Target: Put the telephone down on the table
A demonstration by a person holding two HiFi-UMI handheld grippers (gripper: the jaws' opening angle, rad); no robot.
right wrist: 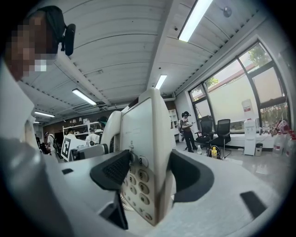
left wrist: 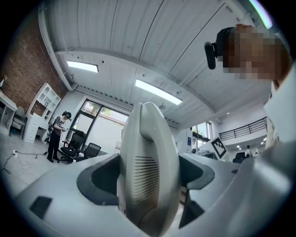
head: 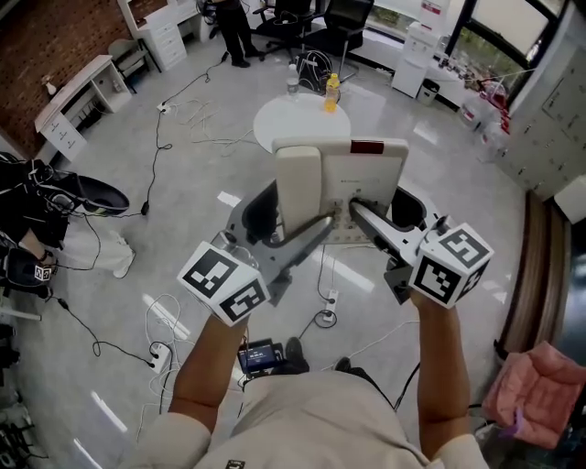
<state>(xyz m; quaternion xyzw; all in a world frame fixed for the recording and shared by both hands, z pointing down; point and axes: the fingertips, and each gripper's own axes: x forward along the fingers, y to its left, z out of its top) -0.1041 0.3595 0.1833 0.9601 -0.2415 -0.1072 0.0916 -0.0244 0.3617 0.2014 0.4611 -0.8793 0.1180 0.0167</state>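
A beige desk telephone (head: 352,179) hangs in the air above the floor, tilted up on edge, with its handset (head: 299,188) in the cradle at its left side. My left gripper (head: 316,229) is shut on the handset side; in the left gripper view the handset (left wrist: 148,162) fills the gap between the dark pads (left wrist: 99,178). My right gripper (head: 363,212) is shut on the body's right edge. In the right gripper view the keypad (right wrist: 138,185) faces left between the jaws of my right gripper (right wrist: 150,178). The round white table (head: 275,128) lies beyond the phone.
A yellow bottle (head: 331,92) and a clear bottle (head: 292,81) stand on the far part of the round table. Cables and a power strip (head: 160,353) trail over the grey floor. Office chairs (head: 343,23) and white desks (head: 78,96) ring the room. A person (head: 233,27) stands far off.
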